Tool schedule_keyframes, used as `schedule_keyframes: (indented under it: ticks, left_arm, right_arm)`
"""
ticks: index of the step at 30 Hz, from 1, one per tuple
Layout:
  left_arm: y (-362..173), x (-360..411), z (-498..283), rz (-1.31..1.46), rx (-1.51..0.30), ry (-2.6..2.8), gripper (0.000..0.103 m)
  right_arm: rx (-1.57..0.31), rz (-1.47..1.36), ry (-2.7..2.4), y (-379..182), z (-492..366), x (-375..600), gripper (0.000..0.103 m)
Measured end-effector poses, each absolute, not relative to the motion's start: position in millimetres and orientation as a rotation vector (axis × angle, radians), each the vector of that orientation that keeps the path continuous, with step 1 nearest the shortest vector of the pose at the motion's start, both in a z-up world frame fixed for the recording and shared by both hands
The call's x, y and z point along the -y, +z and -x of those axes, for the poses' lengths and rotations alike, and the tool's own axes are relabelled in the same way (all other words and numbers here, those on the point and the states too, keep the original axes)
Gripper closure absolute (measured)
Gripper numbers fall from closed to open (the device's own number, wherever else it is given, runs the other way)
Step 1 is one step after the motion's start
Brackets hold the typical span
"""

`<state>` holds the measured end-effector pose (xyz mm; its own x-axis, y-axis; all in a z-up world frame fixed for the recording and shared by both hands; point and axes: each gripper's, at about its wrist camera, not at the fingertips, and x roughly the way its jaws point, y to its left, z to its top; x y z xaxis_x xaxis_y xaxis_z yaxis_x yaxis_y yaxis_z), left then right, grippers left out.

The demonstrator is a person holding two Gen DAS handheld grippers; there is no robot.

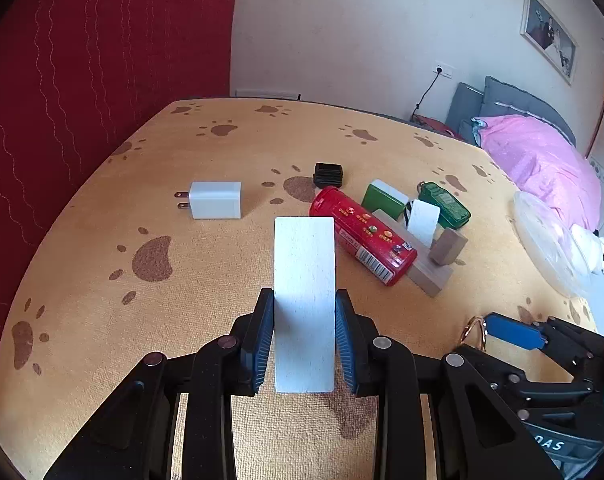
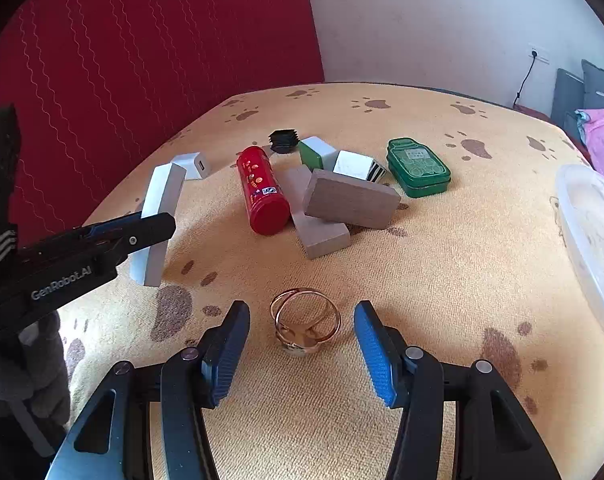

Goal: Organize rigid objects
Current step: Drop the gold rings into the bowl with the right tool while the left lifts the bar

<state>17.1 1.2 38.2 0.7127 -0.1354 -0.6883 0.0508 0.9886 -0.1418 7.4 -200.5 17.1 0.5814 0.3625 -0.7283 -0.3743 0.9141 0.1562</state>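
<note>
On table (image 2: pixel 422 264): pile awaits sorting.
Left gripper (image 1: pixel 304 336): clamps white block (image 1: pixel 304 280).
Right gripper (image 2: pixel 302 352): spread wide around ring (image 2: pixel 305 320).
Next: close on ring.

1. My left gripper (image 1: pixel 304 334) holds a block (image 1: pixel 304 300) up on the table (image 1: pixel 102 280).
2. A charger (image 1: pixel 216 200) lies behind it, to the left.
3. A tube (image 2: pixel 262 192) lies left of two stacked blocks (image 2: pixel 334 208).
4. A tin (image 2: pixel 418 168) sits behind them, to the right.
5. A ring (image 2: pixel 306 320) lies between my right gripper (image 2: pixel 302 354) fingers.

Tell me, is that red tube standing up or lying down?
Lying down. The red tube rests on its side on the paw-print tablecloth, round end toward the right camera, against the wooden blocks.
</note>
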Motion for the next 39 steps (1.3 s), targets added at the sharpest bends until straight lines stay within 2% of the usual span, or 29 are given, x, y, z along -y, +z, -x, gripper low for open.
schedule_keyframes:
  ticks: [1, 3, 4, 14, 24, 31, 34, 39]
  left_arm:
    - [38.6, 0.7, -16.4, 0.115, -0.771, -0.109, 0.073]
    - [39.2, 4.5, -14.8, 0.113, -0.772, -0.12, 0.073]
    - [39.7, 6.1, -14.2, 0.112, -0.772, -0.124, 0.073]
    - [49.0, 27.8, -11.7, 0.099, -0.768, -0.17, 0.073]
    - [61.3, 65.3, -15.6, 0.058, -0.757, -0.228, 0.073]
    - [70.0, 100.1, -16.3, 0.022, -0.744, -0.271, 0.073]
    - [71.9, 117.4, -16.8, 0.004, -0.748, -0.294, 0.073]
    - [76.6, 147.8, -20.3, -0.036, -0.747, -0.331, 0.073]
  right_arm:
    - [-0.858, 0.021, 0.427, 14.6, -10.4, 199.2, 0.048]
    - [-0.85, 0.027, 0.411, 14.0, -11.6, 199.9, 0.066]
    - [-0.855, 0.023, 0.416, 14.6, -11.6, 200.9, 0.066]
    - [-0.794, -0.094, 0.362, 34.0, 3.3, 243.7, 0.067]
    - [-0.663, -0.211, 0.145, 65.5, 3.9, 333.5, 0.067]
    - [-0.604, -0.236, -0.054, 62.2, -12.6, 396.0, 0.066]
    - [-0.599, -0.269, -0.114, 54.6, -15.9, 418.4, 0.053]
    - [-0.571, -0.265, -0.174, 48.3, -7.0, 433.6, 0.052]
